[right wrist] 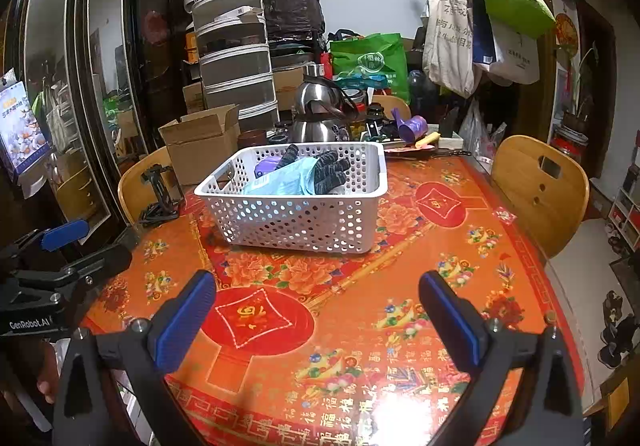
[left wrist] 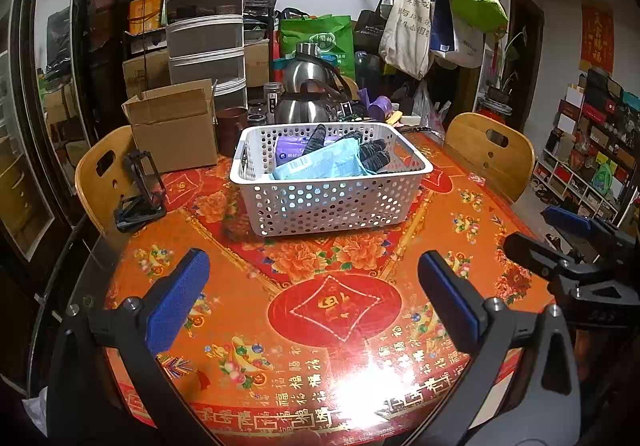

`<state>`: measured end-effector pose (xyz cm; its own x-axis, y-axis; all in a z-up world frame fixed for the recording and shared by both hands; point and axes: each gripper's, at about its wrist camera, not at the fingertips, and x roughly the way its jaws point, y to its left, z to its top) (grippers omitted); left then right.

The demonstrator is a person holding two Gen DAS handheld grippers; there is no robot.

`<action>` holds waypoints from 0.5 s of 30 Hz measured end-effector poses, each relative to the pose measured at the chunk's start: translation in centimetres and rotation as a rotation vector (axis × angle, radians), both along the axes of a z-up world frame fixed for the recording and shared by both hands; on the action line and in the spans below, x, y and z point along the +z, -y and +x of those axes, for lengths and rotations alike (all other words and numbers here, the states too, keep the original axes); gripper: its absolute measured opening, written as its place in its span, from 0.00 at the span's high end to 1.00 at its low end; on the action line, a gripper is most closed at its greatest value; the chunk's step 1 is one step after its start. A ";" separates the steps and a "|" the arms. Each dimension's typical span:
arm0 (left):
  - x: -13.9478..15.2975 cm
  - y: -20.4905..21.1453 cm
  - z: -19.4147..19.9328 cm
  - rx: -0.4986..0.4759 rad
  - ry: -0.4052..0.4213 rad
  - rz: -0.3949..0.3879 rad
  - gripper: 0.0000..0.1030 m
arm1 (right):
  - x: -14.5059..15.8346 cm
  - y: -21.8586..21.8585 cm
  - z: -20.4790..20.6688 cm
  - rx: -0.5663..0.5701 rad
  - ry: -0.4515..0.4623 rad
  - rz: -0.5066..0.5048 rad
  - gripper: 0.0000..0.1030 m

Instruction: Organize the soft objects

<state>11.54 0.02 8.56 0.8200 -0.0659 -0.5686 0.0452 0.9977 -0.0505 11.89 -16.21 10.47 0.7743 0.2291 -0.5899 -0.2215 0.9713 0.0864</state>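
Note:
A white perforated basket [left wrist: 320, 205] [right wrist: 296, 226] stands on the orange and red tablecloth in both views. Inside it lie a light blue packet [left wrist: 320, 163] [right wrist: 280, 179], a purple packet [left wrist: 288, 147] [right wrist: 266, 165] and dark knit gloves [left wrist: 374, 153] [right wrist: 330, 169]. My left gripper [left wrist: 314, 286] is open and empty above the table, well short of the basket; it also shows at the left edge of the right wrist view [right wrist: 86, 242]. My right gripper [right wrist: 316, 306] is open and empty, also short of the basket; it shows at the right edge of the left wrist view [left wrist: 540, 236].
A black folding stand [left wrist: 140, 189] [right wrist: 160, 193] sits left of the basket. An open cardboard box [left wrist: 176, 125] [right wrist: 204, 141], a steel kettle [left wrist: 308, 93] [right wrist: 320, 109] and clutter stand behind. Wooden chairs [left wrist: 492, 149] [right wrist: 540, 185] flank the table.

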 end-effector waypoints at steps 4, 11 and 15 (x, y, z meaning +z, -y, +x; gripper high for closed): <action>0.0 0.0 0.0 0.000 0.000 -0.001 0.00 | 0.0 0.1 -0.1 -0.002 -0.002 0.000 0.02; -0.1 0.0 0.0 -0.002 -0.002 -0.002 0.00 | 0.0 0.1 -0.1 0.003 -0.003 0.002 0.02; -0.3 0.0 0.0 -0.004 -0.001 -0.004 0.00 | 0.0 0.2 -0.3 0.007 -0.002 -0.003 0.02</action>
